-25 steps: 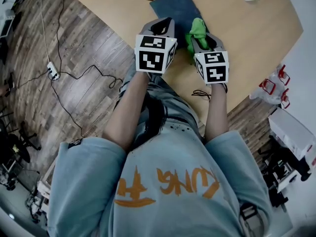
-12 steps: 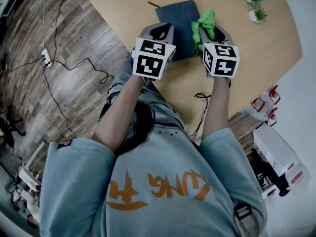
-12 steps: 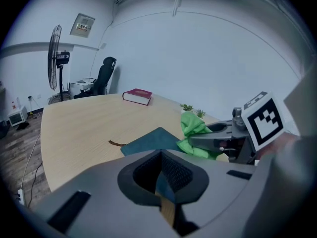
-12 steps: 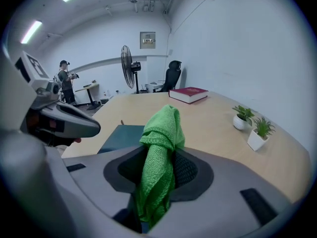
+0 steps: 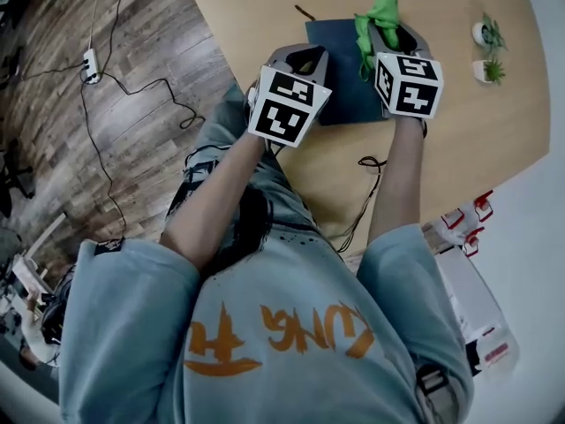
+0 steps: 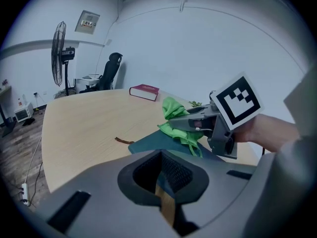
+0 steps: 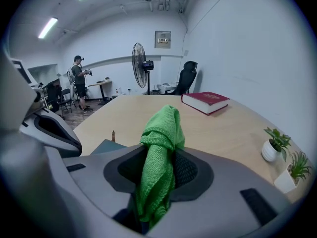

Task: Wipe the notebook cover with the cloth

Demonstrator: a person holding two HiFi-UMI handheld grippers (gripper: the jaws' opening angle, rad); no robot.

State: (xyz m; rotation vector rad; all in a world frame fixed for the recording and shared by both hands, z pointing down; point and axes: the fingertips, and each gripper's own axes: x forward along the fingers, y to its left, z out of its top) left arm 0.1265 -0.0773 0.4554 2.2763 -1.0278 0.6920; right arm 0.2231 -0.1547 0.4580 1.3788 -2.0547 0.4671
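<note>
Fingers [image 7: 190, 168] of the right gripper [image 7: 159, 180] pinch a knitted green cloth [image 7: 161, 133], whose lower folds are hidden between the ribbed pads. The left gripper [image 6: 162, 181] has its jaws closed, holding nothing. Both grippers partly cover the smooth, dark notebook [image 5: 346, 76], which lies flat on the pale wooden table [image 5: 256, 7].

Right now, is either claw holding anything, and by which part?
The right gripper pinches the green cloth around its bunched middle, one end poking out ahead. The left gripper holds nothing.
</note>
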